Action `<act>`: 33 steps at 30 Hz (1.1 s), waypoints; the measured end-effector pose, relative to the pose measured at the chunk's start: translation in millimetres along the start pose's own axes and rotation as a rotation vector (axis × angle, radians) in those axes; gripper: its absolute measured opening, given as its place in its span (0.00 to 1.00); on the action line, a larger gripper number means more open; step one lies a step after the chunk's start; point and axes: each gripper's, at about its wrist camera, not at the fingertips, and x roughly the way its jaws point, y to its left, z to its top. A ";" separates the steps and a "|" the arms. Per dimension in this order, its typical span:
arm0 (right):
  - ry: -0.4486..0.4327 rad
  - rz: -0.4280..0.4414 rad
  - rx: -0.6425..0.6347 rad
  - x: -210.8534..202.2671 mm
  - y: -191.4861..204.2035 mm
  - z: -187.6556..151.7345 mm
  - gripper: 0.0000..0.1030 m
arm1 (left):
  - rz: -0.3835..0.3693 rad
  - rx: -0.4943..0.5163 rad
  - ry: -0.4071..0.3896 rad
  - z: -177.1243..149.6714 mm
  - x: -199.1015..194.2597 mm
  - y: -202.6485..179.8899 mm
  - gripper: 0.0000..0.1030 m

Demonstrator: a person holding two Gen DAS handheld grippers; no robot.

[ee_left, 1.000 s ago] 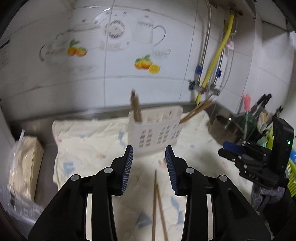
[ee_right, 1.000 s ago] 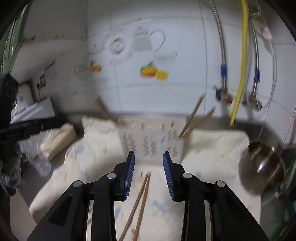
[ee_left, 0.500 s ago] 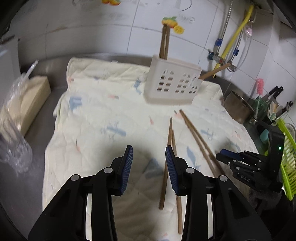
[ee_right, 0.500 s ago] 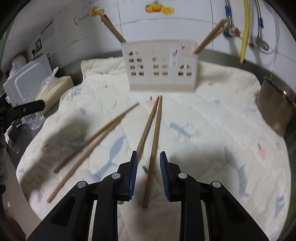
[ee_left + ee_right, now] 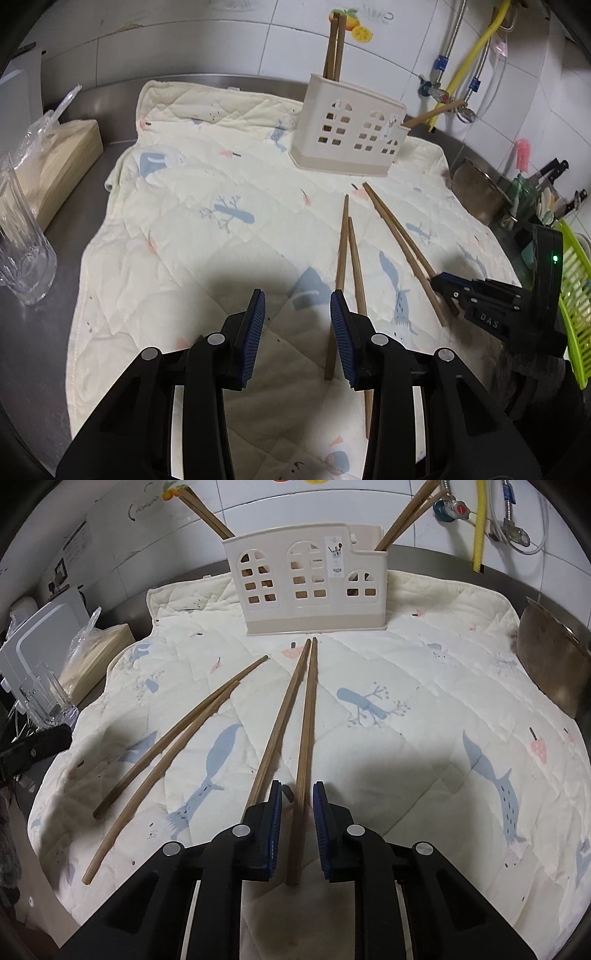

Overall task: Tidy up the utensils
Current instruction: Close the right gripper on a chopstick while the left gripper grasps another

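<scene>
Two pairs of brown chopsticks lie on the quilted cloth [image 5: 424,672] in front of the beige utensil holder [image 5: 306,579], which has chopsticks standing at both ends. My right gripper [image 5: 297,801] sits low over the middle pair [image 5: 304,720]. Its jaws are closing with one stick between them and clear of both pads, while the other stick runs under the left finger. My left gripper [image 5: 297,314] is open above the cloth. The near end of the other pair [image 5: 345,258] lies just inside its right finger, untouched. The right gripper [image 5: 447,286] also shows beside the second pair [image 5: 402,247].
A clear glass [image 5: 26,258] and a wrapped tissue pack [image 5: 62,162] stand left of the cloth. A metal bowl [image 5: 476,192], knives and a green rack [image 5: 576,295] crowd the right. The tiled wall with pipes [image 5: 476,44] is behind the holder.
Both grippers have come down from facing the wall to just above the cloth. The right jaws have narrowed around one chopstick. The left jaws kept their width.
</scene>
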 end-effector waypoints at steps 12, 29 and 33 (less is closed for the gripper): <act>0.000 -0.048 -0.022 0.6 2.5 -3.2 0.07 | -0.026 0.062 0.051 -15.0 18.3 -20.1 0.36; -0.006 -0.049 0.017 -11.5 -10.4 -14.6 0.06 | -0.032 0.091 0.107 -14.5 53.2 -32.1 0.19; -0.006 -0.048 0.017 -11.4 -11.3 -15.3 0.06 | -0.020 0.090 0.109 -16.1 57.0 -32.6 0.18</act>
